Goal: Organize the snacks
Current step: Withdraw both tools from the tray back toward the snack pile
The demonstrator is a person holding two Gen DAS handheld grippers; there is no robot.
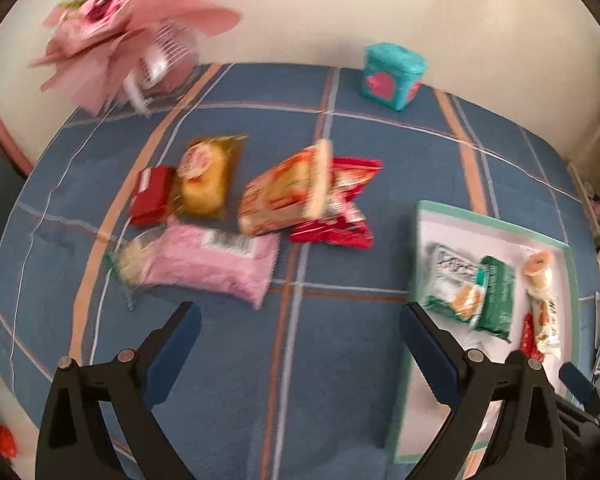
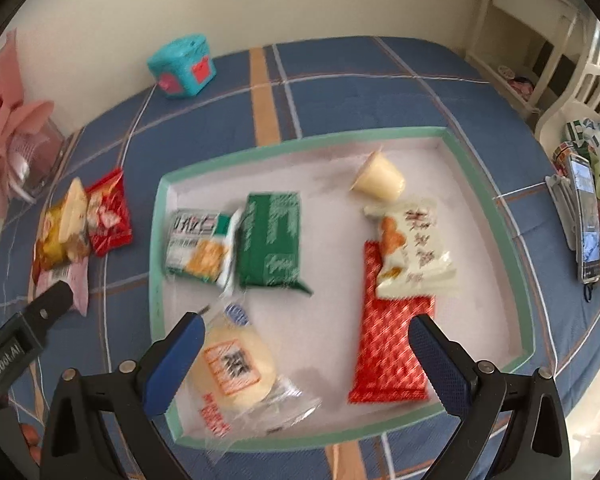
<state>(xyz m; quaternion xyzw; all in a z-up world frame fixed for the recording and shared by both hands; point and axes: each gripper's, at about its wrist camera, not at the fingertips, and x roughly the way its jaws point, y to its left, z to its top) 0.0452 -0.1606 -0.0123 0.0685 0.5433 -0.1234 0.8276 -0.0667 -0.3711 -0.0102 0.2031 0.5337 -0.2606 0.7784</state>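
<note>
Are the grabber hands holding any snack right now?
No. The left gripper and right gripper are both open, with nothing between their fingers.

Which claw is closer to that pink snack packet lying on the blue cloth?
The left. The left claw is open, with the pink packet just ahead of its left fingertip. The right claw is open over the tray, and the packet lies off to its left, outside the tray.

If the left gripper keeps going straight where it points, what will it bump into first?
Probably the blue plaid tablecloth: the open left gripper has only bare cloth between its fingers. The pink snack packet lies just left of that line; depth is unclear.
</note>
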